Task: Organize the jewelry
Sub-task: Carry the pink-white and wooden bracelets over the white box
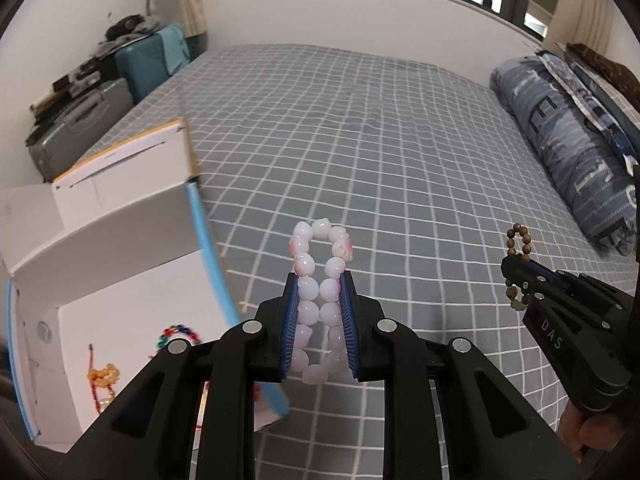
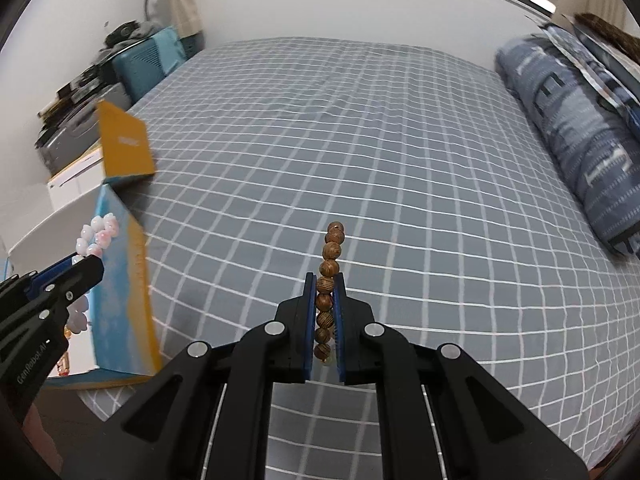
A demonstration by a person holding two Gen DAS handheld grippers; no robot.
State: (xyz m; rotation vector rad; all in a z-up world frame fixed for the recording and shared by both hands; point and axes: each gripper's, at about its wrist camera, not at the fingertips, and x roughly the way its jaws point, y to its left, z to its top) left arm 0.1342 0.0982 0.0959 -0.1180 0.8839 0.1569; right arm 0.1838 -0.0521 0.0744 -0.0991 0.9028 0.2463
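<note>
Two black tongs with blue pads are held above a bed (image 1: 380, 140) covered in a grey sheet with a white grid. The left tongs (image 1: 320, 276) are closed on a bracelet of pale pink and white beads (image 1: 320, 280), its loop squeezed between the pads and sticking out past the tips. The right tongs (image 2: 324, 278) are clamped tight on a bracelet of brown wooden beads (image 2: 330, 264), seen edge-on. An open white box with blue edges (image 1: 120, 240) sits at the left on the bed, with colourful bead jewelry (image 1: 176, 334) lying inside it. A rolled blue patterned quilt (image 1: 568, 148) lies along the right side.
</note>
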